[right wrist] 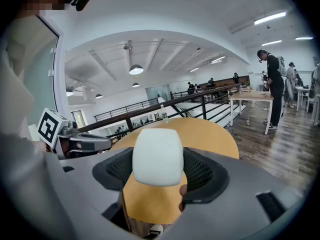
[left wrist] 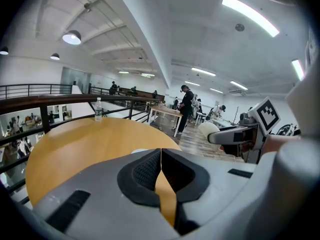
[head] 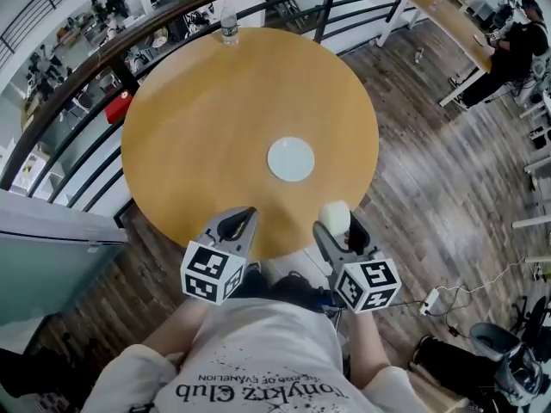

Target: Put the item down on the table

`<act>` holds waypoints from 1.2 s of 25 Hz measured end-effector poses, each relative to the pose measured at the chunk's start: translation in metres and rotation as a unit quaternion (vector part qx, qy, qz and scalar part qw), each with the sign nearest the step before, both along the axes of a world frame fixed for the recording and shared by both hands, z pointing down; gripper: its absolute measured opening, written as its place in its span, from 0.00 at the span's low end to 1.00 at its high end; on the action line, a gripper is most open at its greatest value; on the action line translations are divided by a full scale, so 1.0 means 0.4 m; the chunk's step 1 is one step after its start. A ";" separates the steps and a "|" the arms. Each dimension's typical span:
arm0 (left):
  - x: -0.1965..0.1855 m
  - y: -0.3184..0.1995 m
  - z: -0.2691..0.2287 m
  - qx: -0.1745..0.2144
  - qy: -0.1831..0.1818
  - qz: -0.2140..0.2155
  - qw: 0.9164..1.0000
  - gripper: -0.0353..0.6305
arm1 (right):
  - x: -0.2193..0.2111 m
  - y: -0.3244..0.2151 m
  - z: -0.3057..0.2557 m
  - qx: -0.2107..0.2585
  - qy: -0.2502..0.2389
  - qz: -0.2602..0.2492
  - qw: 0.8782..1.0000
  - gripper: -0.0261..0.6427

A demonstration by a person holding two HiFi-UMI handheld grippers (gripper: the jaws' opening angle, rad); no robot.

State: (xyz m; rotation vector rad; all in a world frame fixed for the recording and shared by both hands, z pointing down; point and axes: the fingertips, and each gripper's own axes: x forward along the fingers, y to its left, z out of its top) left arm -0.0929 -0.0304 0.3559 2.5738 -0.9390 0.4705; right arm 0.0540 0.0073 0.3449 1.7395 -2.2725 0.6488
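Note:
A pale, rounded white block [right wrist: 157, 156] sits clamped between the jaws of my right gripper [right wrist: 158, 170]; in the head view the same white block [head: 336, 216] pokes out over the near edge of the round wooden table [head: 215, 119], with the right gripper [head: 340, 229] shut on it. My left gripper [head: 238, 224] hovers at the table's near edge, jaws pressed together with nothing in them; the left gripper [left wrist: 161, 173] shows its pads touching. A white plate [head: 290, 158] lies on the table ahead of both grippers.
A water bottle [head: 228, 26] stands at the table's far edge beside a dark railing [head: 77, 101]. Wood floor lies to the right, with a long desk [head: 452, 15] and a person [head: 508, 50] beyond. A power strip and cables [head: 435, 299] lie on the floor.

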 end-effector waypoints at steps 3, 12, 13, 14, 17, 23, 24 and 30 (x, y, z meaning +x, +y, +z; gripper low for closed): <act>0.007 -0.031 -0.004 -0.005 0.003 0.004 1.000 0.09 | 0.000 -0.031 -0.004 -0.005 0.002 0.001 1.000 0.53; 0.060 -0.090 -0.013 -0.013 0.004 -0.008 1.000 0.09 | 0.058 -0.089 0.008 -0.025 0.006 -0.008 1.000 0.53; 0.063 -0.096 -0.011 -0.014 0.004 -0.011 1.000 0.09 | 0.062 -0.097 0.012 -0.027 0.007 -0.011 1.000 0.53; 0.065 -0.104 -0.008 -0.016 0.004 -0.014 1.000 0.09 | 0.065 -0.107 0.014 -0.029 0.008 -0.014 0.999 0.53; 0.074 -0.130 0.003 -0.019 0.000 -0.018 1.000 0.09 | 0.069 -0.140 0.022 -0.033 0.011 -0.023 0.999 0.53; 0.093 -0.161 0.032 -0.025 -0.009 -0.018 0.999 0.09 | 0.079 -0.180 0.050 -0.045 0.013 -0.031 0.998 0.53; 0.098 -0.166 0.035 -0.026 -0.010 -0.017 0.999 0.09 | 0.082 -0.187 0.054 -0.046 0.013 -0.031 0.998 0.53; 0.143 -0.208 0.060 -0.035 -0.009 -0.004 0.999 0.09 | 0.116 -0.228 0.089 -0.062 0.023 -0.029 0.997 0.53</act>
